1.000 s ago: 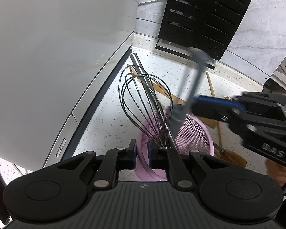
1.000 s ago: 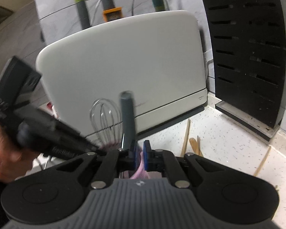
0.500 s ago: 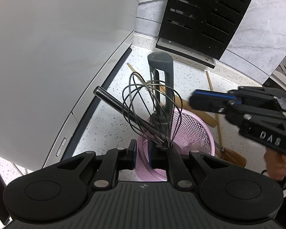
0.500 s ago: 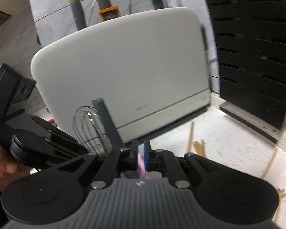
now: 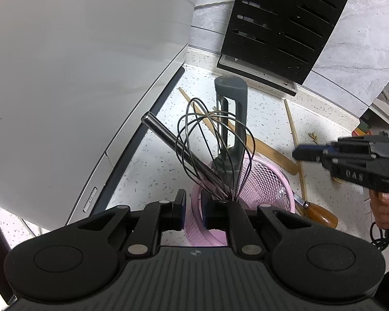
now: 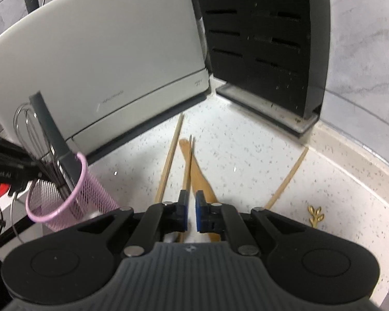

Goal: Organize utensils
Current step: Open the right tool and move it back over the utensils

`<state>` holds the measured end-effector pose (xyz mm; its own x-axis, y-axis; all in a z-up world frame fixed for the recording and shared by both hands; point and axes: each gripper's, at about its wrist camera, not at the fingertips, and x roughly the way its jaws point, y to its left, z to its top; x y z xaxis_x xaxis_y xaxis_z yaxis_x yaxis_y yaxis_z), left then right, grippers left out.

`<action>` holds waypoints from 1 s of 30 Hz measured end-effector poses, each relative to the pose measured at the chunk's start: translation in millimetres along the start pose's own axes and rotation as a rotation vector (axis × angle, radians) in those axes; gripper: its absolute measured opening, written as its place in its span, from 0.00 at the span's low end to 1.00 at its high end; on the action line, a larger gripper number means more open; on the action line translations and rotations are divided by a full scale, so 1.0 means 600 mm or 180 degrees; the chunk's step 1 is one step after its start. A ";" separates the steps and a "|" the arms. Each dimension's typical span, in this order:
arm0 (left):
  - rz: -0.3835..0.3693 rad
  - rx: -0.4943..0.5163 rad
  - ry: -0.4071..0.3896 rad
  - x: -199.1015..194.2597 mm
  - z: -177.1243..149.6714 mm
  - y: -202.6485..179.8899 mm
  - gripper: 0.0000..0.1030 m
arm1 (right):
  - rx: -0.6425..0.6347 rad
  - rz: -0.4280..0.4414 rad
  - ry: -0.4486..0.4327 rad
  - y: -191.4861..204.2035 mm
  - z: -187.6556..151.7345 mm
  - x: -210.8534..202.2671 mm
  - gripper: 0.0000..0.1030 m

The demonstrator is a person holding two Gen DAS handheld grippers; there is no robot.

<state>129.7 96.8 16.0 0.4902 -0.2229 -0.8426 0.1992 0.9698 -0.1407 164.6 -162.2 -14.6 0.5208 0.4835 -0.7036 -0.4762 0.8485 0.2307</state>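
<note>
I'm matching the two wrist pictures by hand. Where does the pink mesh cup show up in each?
Left wrist: pink mesh cup at lower centre, just beyond the left gripper.
Right wrist: pink mesh cup at lower left.
Shared landmark: black knife block.

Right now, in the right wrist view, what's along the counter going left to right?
Pink mesh cup holding the whisk → long chopstick → wooden spatula → lone chopstick → gold leaf sprig.
</note>
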 end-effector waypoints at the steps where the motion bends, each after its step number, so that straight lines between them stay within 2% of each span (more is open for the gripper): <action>1: 0.0001 -0.0003 -0.0001 0.000 0.000 0.000 0.13 | -0.0024 0.0057 0.0074 0.000 -0.002 0.001 0.06; 5: 0.0002 -0.0003 -0.0002 0.000 0.000 -0.001 0.13 | -0.0076 0.0259 0.0295 0.008 -0.010 0.004 0.09; 14: 0.0009 -0.0010 0.0000 0.000 0.000 -0.001 0.13 | -0.0243 0.0324 0.0556 0.024 -0.027 0.018 0.11; 22: 0.0017 0.0003 -0.0002 -0.001 0.000 -0.002 0.13 | -0.0351 0.0272 0.0662 0.035 -0.032 0.036 0.13; 30: 0.0013 -0.0001 -0.0002 0.000 0.000 -0.002 0.13 | -0.0440 0.0195 0.0647 0.048 -0.029 0.045 0.13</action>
<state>129.3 95.7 16.3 0.4916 -0.2190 -0.8429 0.1969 0.9707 -0.1374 152.6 -128.5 -38.4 0.3414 0.4683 -0.8150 -0.6021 0.7747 0.1929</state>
